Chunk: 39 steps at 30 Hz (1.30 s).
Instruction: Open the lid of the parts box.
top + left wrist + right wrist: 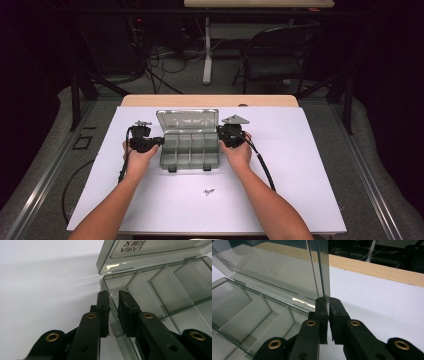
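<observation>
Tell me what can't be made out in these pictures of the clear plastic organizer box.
- Smoky clear plastic compartment box, high view: too small to tell whether its cells hold anything.
- Lid lettering, left gripper view: cut off by the top edge.
- Left tongs, left gripper view: straddling the box's side wall; whether the pads press it is unclear.
- Small dark mark on the white sheet, high view: too small to identify.

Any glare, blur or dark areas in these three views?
High view: white table cover evenly lit, room behind dark. Left gripper view: bright streaky glare on the white surface beside the organizer box, lid lettering soft. Right gripper view: small glint on the box's lid; black jaws sharp, background dim.
</observation>
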Each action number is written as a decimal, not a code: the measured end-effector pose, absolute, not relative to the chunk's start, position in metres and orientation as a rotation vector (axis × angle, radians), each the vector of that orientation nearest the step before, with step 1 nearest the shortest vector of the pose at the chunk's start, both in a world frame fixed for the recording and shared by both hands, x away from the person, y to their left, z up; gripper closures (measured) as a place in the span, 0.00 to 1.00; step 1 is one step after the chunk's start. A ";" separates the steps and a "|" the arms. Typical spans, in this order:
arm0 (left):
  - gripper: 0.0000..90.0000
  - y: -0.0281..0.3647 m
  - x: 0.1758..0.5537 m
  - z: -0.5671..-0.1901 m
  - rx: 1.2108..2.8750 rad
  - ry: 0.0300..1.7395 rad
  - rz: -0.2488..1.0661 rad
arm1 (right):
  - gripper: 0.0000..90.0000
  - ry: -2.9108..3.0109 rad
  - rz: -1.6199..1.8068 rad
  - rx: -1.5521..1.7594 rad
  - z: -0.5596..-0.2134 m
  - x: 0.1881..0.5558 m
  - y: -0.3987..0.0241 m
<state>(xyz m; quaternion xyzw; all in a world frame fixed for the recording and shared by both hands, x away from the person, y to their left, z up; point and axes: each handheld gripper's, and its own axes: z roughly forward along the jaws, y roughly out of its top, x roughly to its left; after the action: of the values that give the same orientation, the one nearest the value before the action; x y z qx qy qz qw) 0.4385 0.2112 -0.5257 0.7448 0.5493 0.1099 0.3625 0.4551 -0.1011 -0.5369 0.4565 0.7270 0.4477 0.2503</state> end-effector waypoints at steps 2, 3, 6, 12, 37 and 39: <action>0.91 0.209 0.438 -0.527 1.929 1.409 0.291 | 0.95 1.979 1.220 1.241 -0.537 0.455 -0.101; 0.91 0.208 0.438 -0.526 1.937 1.406 0.301 | 0.95 1.979 1.220 1.242 -0.537 0.455 -0.101; 0.92 0.208 0.438 -0.526 1.948 1.397 0.306 | 0.95 1.979 1.220 1.241 -0.537 0.455 -0.101; 0.92 0.206 0.437 -0.526 1.966 1.379 0.340 | 0.95 1.975 1.220 1.242 -0.537 0.454 -0.101; 0.95 0.212 0.434 -0.532 1.900 1.343 0.331 | 0.96 1.938 1.194 1.301 -0.537 0.458 -0.097; 0.95 0.211 0.434 -0.531 1.907 1.340 0.342 | 0.96 1.934 1.198 1.309 -0.538 0.458 -0.097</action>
<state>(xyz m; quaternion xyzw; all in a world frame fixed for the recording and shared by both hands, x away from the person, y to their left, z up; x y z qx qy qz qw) 0.4337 0.2105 -0.5315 0.7478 0.5254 0.1343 0.3831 0.4580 -0.0968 -0.5375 0.4822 0.7124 0.4413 0.2554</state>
